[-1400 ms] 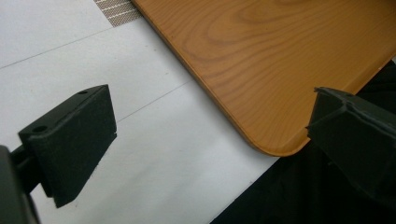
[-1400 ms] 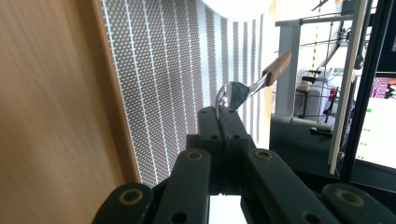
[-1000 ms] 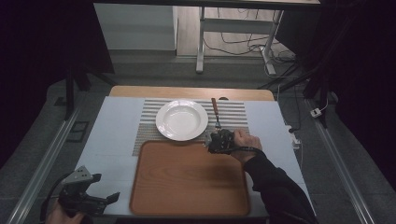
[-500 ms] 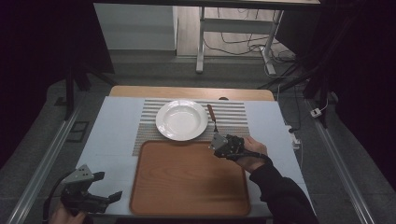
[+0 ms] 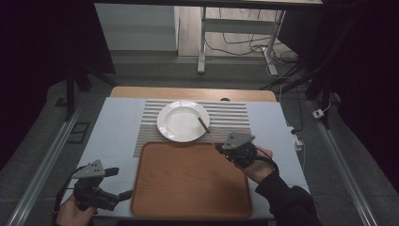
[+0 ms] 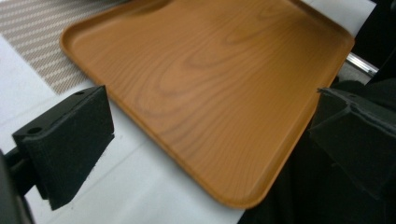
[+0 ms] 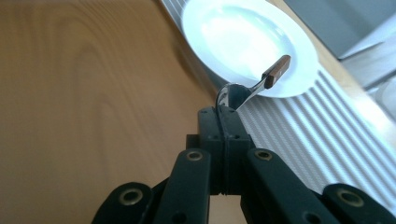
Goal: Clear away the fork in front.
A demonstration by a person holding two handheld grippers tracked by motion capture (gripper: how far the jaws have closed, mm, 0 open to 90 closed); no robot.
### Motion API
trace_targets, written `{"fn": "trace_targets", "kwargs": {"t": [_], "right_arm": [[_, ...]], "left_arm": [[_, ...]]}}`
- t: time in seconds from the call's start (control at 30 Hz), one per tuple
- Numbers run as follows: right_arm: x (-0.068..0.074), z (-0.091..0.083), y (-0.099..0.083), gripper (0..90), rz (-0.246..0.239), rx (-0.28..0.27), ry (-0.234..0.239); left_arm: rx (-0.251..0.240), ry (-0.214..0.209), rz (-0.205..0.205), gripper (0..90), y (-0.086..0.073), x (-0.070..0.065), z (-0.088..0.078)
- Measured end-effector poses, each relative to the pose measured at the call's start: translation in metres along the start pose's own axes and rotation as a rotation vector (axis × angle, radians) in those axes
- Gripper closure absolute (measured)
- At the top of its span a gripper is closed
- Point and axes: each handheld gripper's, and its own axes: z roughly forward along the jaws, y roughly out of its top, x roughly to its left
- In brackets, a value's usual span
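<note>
Right claw [image 7: 223, 114] was clenched on the metal end of a utensil [image 7: 261, 81], likely a spoon or fork, jaws pressed flat together; the brown wooden handle stuck out ahead of the jaws, lifted over the near rim of the white plate [image 5: 183, 121]. The claw itself stood at the tray's [image 5: 188, 176] far right corner, just off the plate. Judgement: the step in hand was carrying the utensil across from the plate side to the tray. To do it well, keep the grip firm, since the hold is near one end and the long handle could swing or pivot; bring it low over the tray's bare wood, level it, then let go only once it rests flat, clear of the raised rim. Left claw [image 6: 210, 135] hung released, jaws wide apart, off the tray's near left corner, above the white table [image 5: 113, 132], holding nothing. Count: one utensil, one plate, one wooden tray, one striped mat [image 5: 230, 117] under the plate, two claws.
</note>
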Motion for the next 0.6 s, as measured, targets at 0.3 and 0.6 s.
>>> {"fn": "trace_targets", "kwargs": {"t": [0.3,0.6], "right_arm": [[0.005,-0.017,-0.005,90.0,0.08,-0.081,0.124],[0.018,-0.029,-0.008,90.0,0.119,-0.128,0.251]], "left_arm": [[-0.007,-0.016,0.042,0.0,0.019,0.007,0.016],[0.065,-0.075,0.111,0.0,0.049,0.007,0.043]]}}
